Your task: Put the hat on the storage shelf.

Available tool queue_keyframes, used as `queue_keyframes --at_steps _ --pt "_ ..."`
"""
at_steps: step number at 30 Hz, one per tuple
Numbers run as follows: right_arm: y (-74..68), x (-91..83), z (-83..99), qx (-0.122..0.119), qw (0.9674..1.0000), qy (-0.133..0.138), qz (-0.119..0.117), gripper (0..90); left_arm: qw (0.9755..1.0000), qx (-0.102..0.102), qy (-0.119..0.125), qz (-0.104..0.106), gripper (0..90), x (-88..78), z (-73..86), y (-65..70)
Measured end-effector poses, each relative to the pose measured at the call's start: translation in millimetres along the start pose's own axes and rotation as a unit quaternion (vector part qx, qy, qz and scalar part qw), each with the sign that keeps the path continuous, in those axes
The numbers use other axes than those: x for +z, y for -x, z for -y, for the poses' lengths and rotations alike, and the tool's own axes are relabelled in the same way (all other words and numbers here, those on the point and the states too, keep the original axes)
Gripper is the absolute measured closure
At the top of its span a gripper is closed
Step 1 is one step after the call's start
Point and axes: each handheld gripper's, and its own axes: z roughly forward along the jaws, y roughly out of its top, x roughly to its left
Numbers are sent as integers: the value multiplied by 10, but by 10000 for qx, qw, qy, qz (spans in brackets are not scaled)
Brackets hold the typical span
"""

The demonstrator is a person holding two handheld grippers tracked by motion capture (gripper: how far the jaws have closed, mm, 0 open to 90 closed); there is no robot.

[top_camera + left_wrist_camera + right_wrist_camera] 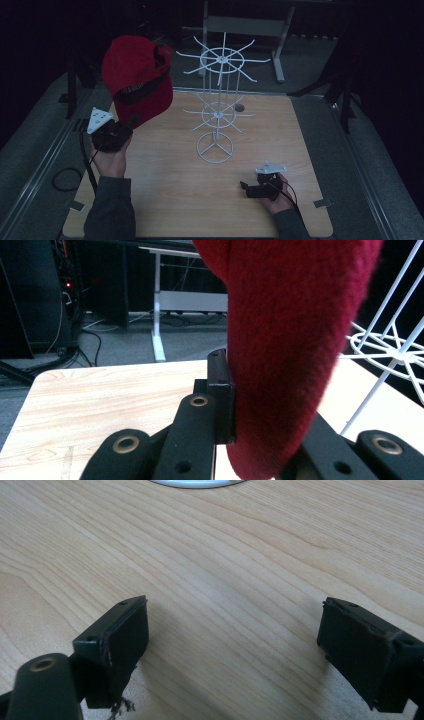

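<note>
At the left of the high view the left gripper (120, 131) is raised above the near-left part of the wooden table (170, 200), and a red cap (137, 85) hangs up from it into the upper left of the frame, its crown toward the camera and a dark band across its front. In the left gripper view the jaws are clamped on the cap (295, 340): the black pad at the centre presses flat against the red knitted fabric, which fills the upper right of that picture and runs down between the jaws to the bottom edge. Just right of the cap in the high view stands a white wire rack (217, 105), a pole on a round base with two rings of spokes, the upper ring level with the cap and close to its brim side without any contact I can make out. At the lower right of the high view the right gripper (247, 187) rests low on the table, well apart from cap and rack. In the right gripper view its jaws stand wide apart over bare wood (225, 580), nothing between them.
</note>
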Motion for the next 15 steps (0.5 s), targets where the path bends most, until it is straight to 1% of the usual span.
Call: queue_keyframes --at_steps 6,15 --pt "0 1 0 2 10000 5 0 129 10000 -16 38 9 859 -4 -25 6" --pt "0 1 0 1 10000 5 2 129 10000 17 89 42 858 -9 -66 35"
